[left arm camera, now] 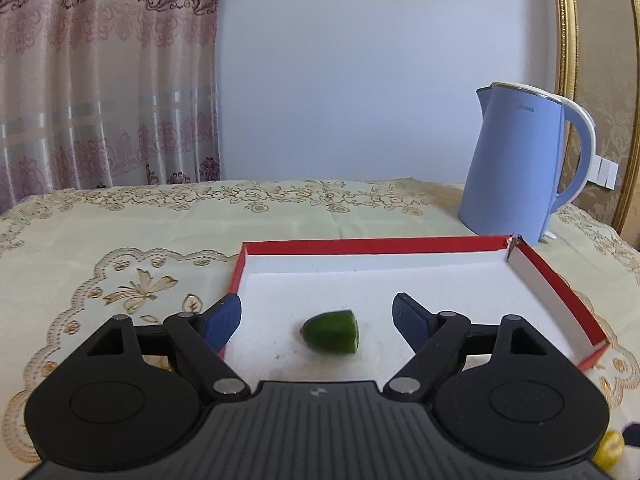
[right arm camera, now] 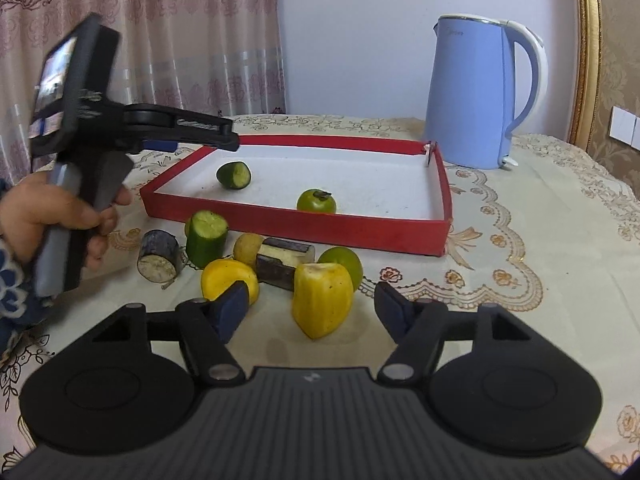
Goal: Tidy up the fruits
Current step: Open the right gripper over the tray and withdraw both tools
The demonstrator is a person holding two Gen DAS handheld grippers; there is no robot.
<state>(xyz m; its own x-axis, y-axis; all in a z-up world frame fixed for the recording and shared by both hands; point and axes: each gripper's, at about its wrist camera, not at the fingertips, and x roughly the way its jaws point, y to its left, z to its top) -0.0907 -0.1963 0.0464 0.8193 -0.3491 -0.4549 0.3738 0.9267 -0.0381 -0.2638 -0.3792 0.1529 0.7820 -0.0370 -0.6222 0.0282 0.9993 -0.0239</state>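
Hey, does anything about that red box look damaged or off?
Yes. The red box has a torn far right corner: its walls have split apart there, with a flap of white card sticking out. The other visible corners look intact.

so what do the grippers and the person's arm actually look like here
Both are matte black plastic: the right gripper and left gripper have blue textured finger pads, round black side discs, silver pivot pins and a ribbed grey centre plate. The left one has a black and grey handle, held by a hand with a blue-and-white patterned sleeve.
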